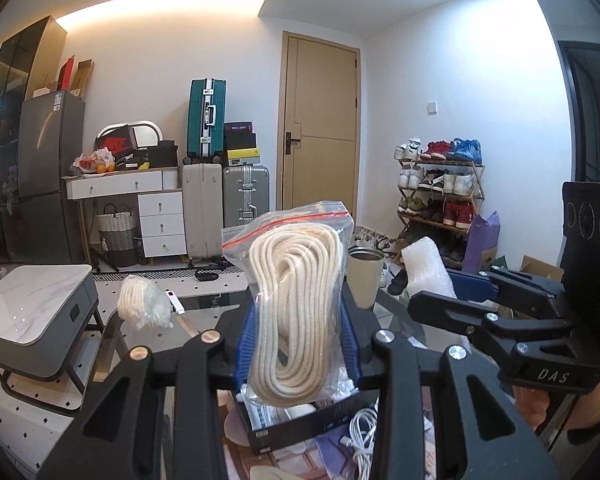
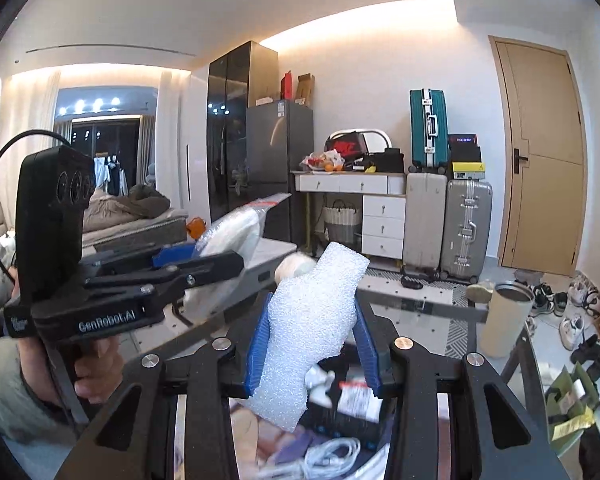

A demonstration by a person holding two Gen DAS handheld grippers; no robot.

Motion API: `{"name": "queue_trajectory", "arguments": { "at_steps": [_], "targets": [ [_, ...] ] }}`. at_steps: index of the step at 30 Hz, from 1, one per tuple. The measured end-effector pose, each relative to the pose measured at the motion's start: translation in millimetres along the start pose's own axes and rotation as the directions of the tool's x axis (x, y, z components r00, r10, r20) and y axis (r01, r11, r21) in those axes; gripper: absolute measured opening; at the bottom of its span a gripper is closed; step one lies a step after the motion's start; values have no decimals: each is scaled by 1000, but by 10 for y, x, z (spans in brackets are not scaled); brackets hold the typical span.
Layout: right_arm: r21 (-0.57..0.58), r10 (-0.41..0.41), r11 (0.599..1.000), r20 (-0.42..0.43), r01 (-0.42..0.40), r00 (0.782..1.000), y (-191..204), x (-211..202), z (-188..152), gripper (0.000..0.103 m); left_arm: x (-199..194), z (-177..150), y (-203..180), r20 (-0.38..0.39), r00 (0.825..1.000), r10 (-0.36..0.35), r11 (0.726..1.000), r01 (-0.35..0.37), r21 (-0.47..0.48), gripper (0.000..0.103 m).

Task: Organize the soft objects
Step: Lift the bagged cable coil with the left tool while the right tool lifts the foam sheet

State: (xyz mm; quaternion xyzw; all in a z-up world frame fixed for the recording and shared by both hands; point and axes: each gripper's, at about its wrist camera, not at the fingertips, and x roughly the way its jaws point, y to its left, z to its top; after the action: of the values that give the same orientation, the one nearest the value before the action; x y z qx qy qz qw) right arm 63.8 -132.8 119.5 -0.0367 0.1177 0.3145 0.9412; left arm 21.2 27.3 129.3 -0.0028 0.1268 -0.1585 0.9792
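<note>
The left gripper pinches a bagged rope upright above an open box on the glass table; the right gripper clamps a foam sheet beside it

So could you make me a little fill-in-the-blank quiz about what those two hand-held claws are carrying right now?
1. The left gripper holds a clear zip bag filled with coiled cream ____.
2. The right gripper holds a piece of white ____.
3. The strip along the bag's top seal is coloured ____.
4. On the glass table beyond both grippers stands a beige ____.

Missing words: rope; foam; red; cup
</note>
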Motion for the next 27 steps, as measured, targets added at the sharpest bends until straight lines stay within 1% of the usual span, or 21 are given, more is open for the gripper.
{"name": "queue_trajectory", "arguments": {
  "at_steps": [4, 9, 12, 17, 20, 22, 23, 24, 27],
  "targets": [
    [17, -7, 1000, 10, 7, 1000, -27, 178, 145, 39, 172, 74, 83, -3, 1000, 5, 1000, -5, -28, 35],
    [42, -31, 999, 1, 31, 1000, -119, 420, 230, 39, 486, 107, 238, -31, 999, 15, 997, -17, -75, 35],
    [53, -43, 998, -12, 44, 999, -155, 545, 215, 39, 588, 67, 321, -32, 999, 13, 994, -16, -105, 35],
    [53, -57, 997, -49, 60, 997, -228, 692, 161, 39, 676, -10, 345, -66, 998, 21, 993, -29, -111, 35],
    [71, -56, 995, -97, 64, 994, -281, 786, 127, 39, 765, -51, 368, -110, 994, 15, 992, -29, -123, 35],
    [79, -50, 995, -196, 66, 979, -326, 965, 75, 39, 864, -95, 394, -159, 987, 9, 990, -31, -139, 35],
    [82, -58, 993, -242, 80, 969, -345, 1048, 22, 39, 912, -123, 420, -180, 984, -4, 987, -25, -157, 35],
    [89, -56, 993, -266, 83, 962, -366, 1097, -19, 39, 972, -167, 437, -206, 978, -21, 985, -16, -174, 35],
    [109, -50, 990, -338, 91, 940, -446, 1248, -131, 39, 1116, -272, 431, -285, 958, -29, 984, -22, -175, 35]
  ]
}}
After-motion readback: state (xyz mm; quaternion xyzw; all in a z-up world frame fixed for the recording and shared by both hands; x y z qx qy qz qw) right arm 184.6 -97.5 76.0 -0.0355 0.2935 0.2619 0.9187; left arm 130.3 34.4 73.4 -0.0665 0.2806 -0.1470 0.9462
